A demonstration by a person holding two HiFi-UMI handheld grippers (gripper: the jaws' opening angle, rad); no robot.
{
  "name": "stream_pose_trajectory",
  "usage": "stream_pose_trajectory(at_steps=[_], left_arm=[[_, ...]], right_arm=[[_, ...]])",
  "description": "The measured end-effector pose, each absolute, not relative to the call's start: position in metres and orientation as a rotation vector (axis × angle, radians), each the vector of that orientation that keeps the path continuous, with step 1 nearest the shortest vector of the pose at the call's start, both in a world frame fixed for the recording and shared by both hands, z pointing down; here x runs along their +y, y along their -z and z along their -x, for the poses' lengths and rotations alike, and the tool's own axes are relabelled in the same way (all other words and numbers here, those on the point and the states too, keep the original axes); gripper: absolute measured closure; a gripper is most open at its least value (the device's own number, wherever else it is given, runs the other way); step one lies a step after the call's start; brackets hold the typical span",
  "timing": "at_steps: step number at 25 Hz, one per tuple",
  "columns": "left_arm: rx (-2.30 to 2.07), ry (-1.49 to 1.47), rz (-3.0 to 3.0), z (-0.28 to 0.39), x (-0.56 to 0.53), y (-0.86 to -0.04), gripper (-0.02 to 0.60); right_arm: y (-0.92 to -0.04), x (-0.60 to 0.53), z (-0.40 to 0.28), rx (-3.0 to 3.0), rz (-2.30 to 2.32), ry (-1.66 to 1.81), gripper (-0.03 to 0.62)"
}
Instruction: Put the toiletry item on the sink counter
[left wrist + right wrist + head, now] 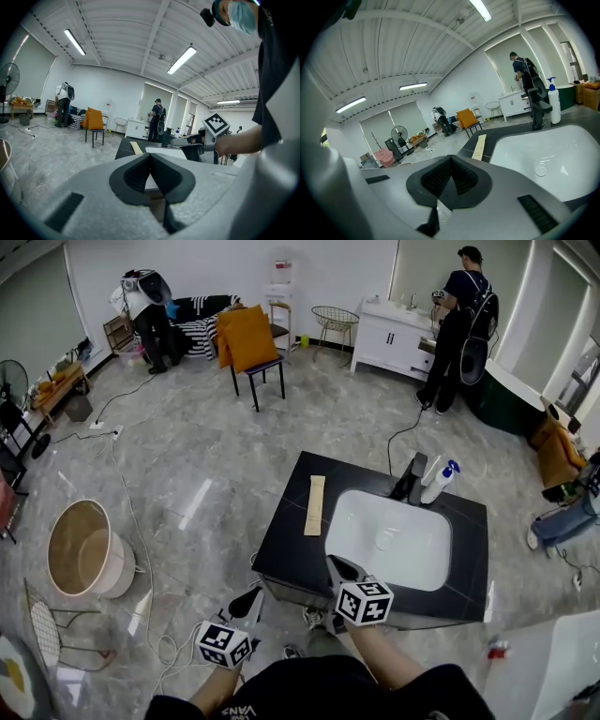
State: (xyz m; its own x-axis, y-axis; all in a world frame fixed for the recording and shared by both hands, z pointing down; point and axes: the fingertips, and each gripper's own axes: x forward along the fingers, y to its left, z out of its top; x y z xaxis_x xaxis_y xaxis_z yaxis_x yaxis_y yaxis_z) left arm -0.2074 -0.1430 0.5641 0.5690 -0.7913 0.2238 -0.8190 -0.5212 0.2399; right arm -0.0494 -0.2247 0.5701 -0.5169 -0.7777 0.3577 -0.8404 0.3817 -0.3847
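Left gripper and right gripper pressed together, empty, flat beige packet on black sink counter, white blue-topped bottle touching black faucet

**A:** Your head camera looks steeply down from above the near edge of the sink counter. It takes in the whole top and the room floor beyond.

**B:** Your right gripper's camera rides low at that near edge, close to the basin. It faces across the basin to the faucet at the far edge.

**A:** Your left gripper's camera sits farther back, off the near left corner. It is almost level with the top and faces along it, and your right gripper shows at its right side.

**B:** All three views share the pale strip on the counter's left part and the person at the far white cabinet.
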Motion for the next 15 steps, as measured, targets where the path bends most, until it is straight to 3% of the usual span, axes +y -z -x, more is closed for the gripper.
stream_pose_trajectory(at_steps=[15], left_arm=[[-1.349,-0.097,-2.510,0.216,-0.125,-0.555,0.577]], right_arm=[[-0.557,-0.184,0.052,-2.534,-1.417,-0.695,0.595]])
